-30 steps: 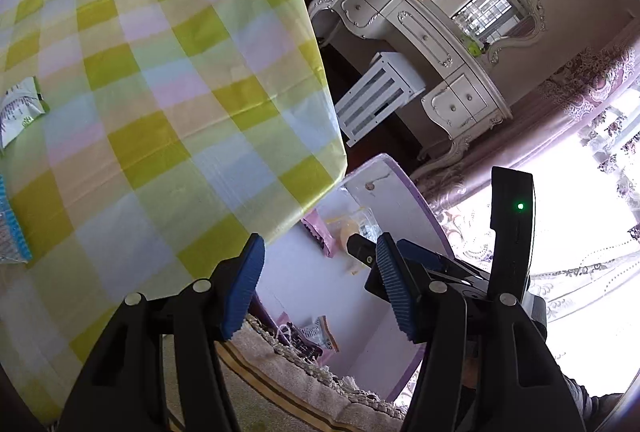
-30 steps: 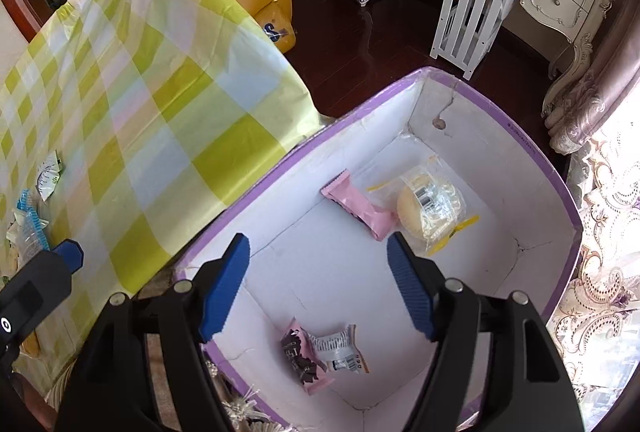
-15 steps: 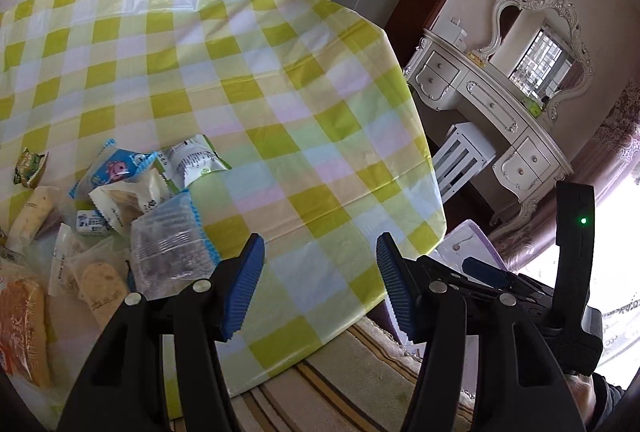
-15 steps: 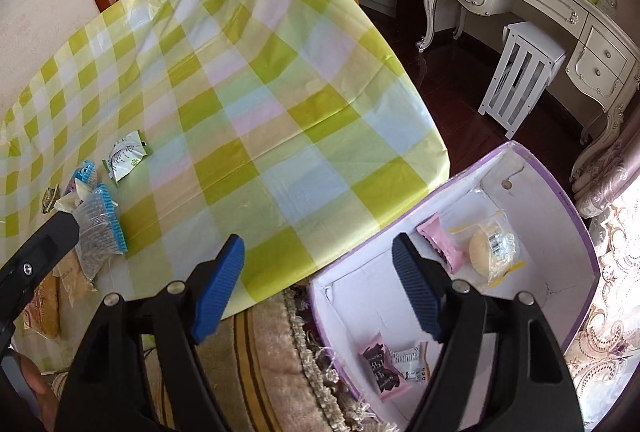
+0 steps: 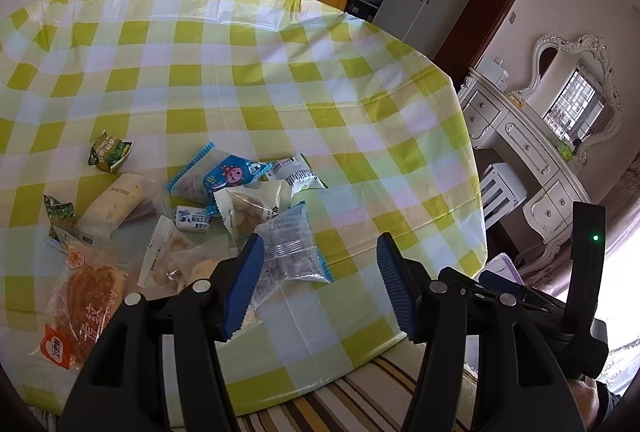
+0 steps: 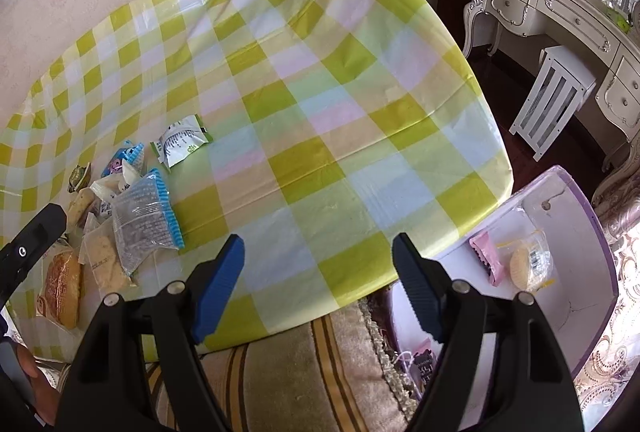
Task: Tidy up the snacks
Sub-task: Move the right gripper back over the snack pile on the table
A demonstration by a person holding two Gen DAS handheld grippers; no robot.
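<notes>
The right tool (image 6: 318, 286) hides the box's (image 6: 600, 232) near snacks.

The left claw (image 5: 320, 286) has two black plastic arms tipped with ribbed blue pads (image 5: 243, 282) and fastened with round silver screws. The right claw (image 6: 318, 282) is built alike, and its black body carries a small green light (image 5: 595, 238).
</notes>
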